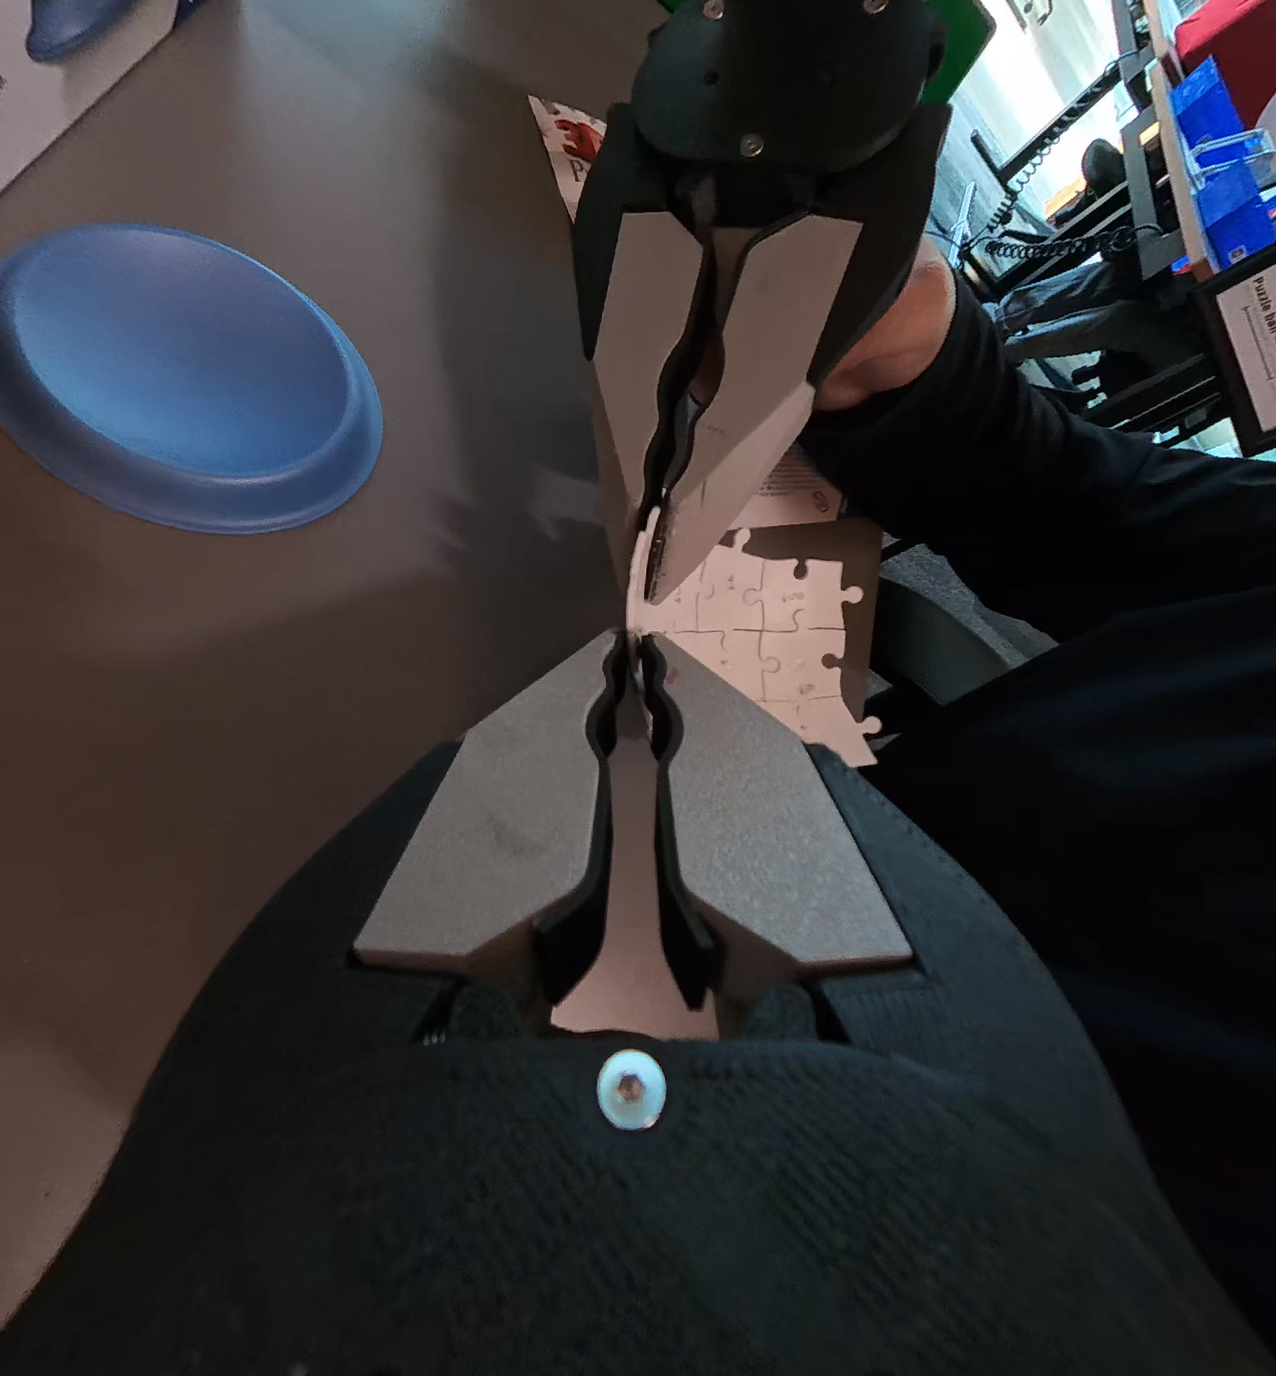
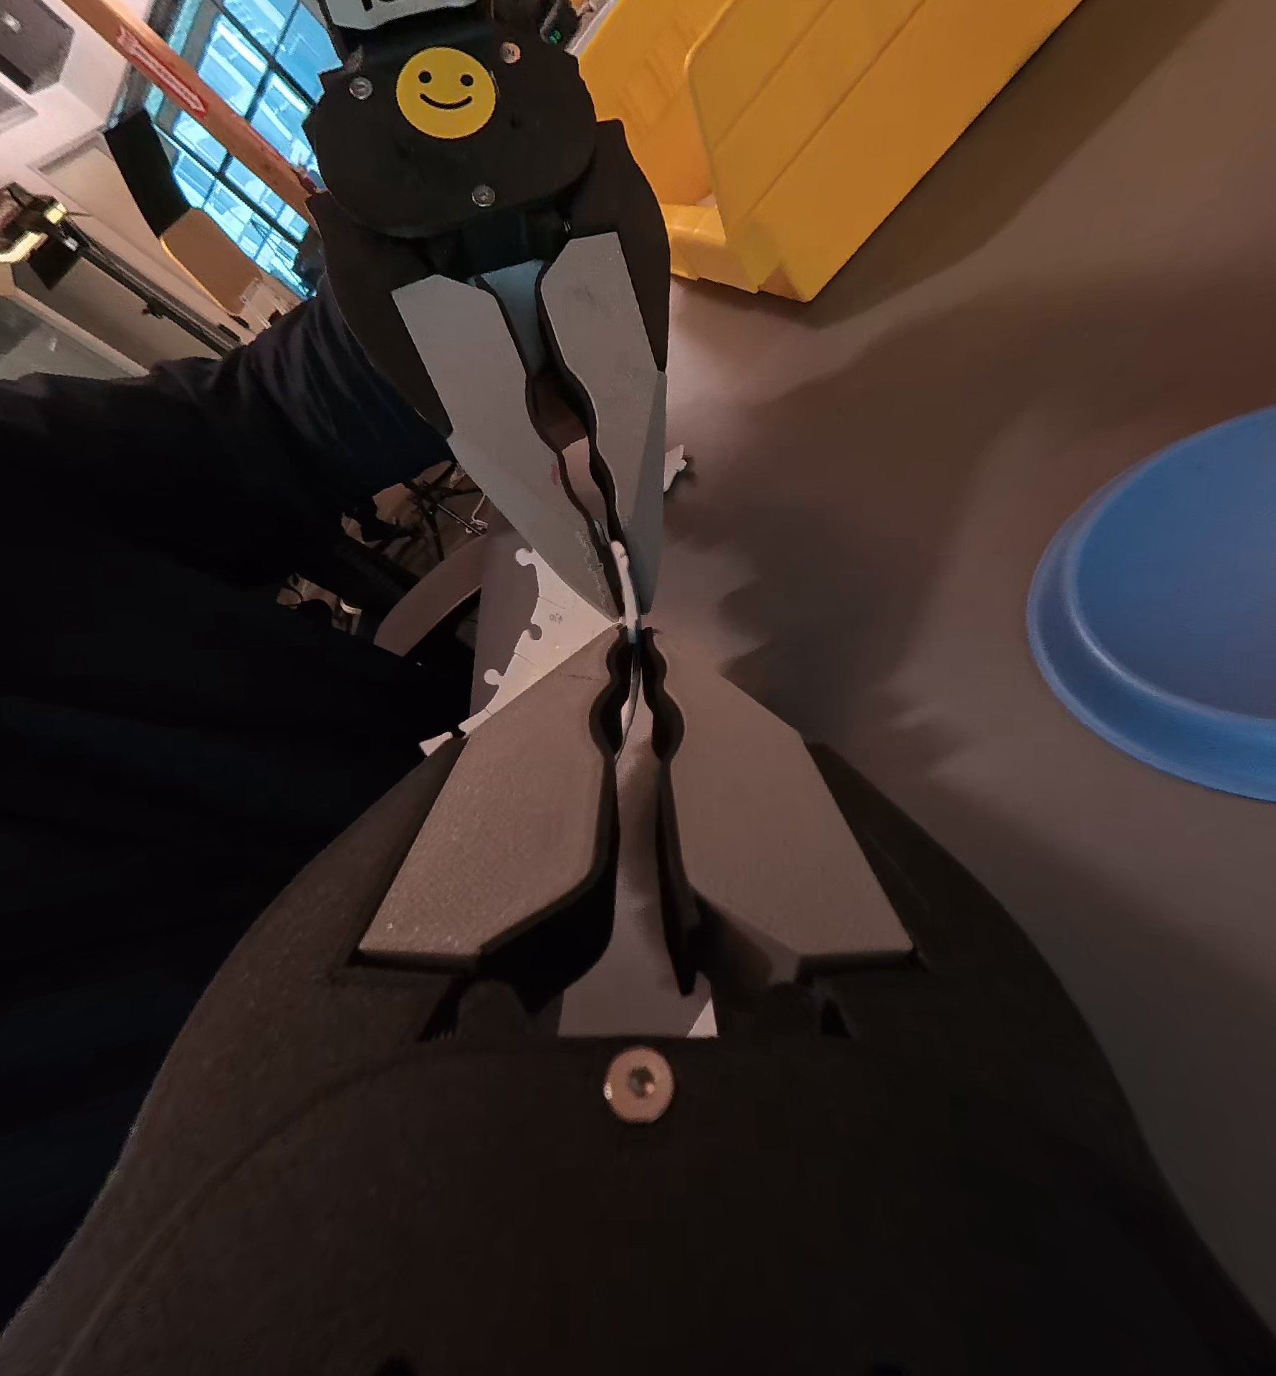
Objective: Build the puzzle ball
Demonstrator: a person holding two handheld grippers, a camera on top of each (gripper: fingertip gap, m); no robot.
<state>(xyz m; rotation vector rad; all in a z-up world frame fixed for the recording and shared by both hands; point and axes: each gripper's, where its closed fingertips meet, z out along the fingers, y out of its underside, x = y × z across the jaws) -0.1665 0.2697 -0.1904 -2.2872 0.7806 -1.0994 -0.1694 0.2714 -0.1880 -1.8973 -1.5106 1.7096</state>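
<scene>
Gripping the white sheet of joined puzzle pieces (image 1: 776, 633) tip to tip, left tongs (image 1: 631, 648) and right tongs (image 2: 635, 644) both pinch its edge above the table (image 1: 322, 670), near a blue dish (image 1: 173, 372).

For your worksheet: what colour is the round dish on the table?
Blue; the dish shows best in the left wrist view.

Your left gripper (image 1: 633, 646) pinches the white puzzle sheet (image 1: 783, 633); the right gripper (image 1: 653, 573) grips it at twelve o'clock.
</scene>
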